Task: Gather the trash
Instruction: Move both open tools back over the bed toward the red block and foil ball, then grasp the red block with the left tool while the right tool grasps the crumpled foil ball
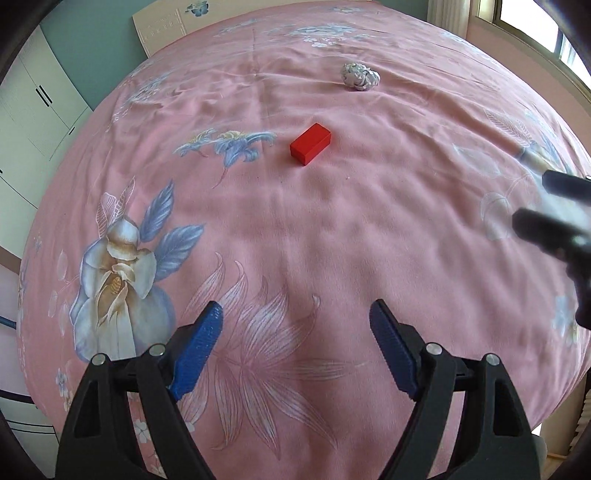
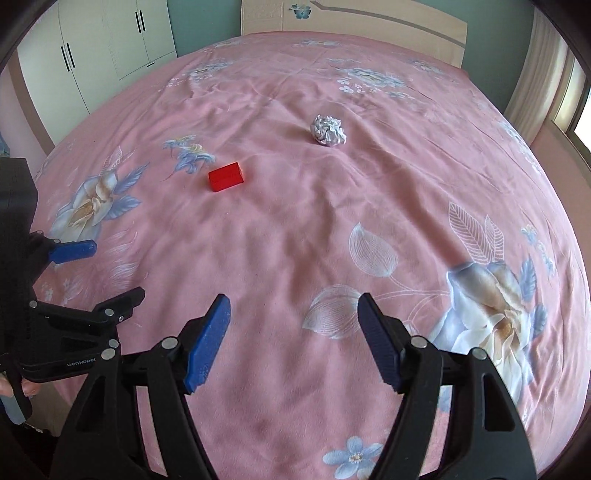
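A crumpled silvery-white paper ball (image 1: 360, 76) (image 2: 328, 130) lies on the pink floral bedspread (image 1: 332, 229) (image 2: 314, 229), far ahead of both grippers. A small red box (image 1: 310, 143) (image 2: 226, 176) rests nearer, to the ball's lower left. My left gripper (image 1: 296, 306) hovers over the near part of the bed, open, with nothing between its blue pads. My right gripper (image 2: 293, 299) is also open and empty. Each shows in the other's view: the right gripper (image 1: 530, 201) blurred at the right edge, the left gripper (image 2: 118, 268) at the left edge.
A headboard (image 2: 369, 22) stands at the far end of the bed. White wardrobe doors (image 2: 110, 37) line the left wall. A window (image 1: 535, 18) and curtain (image 2: 535, 74) are on the right. Part of a hand (image 2: 14, 387) holds the left gripper's handle.
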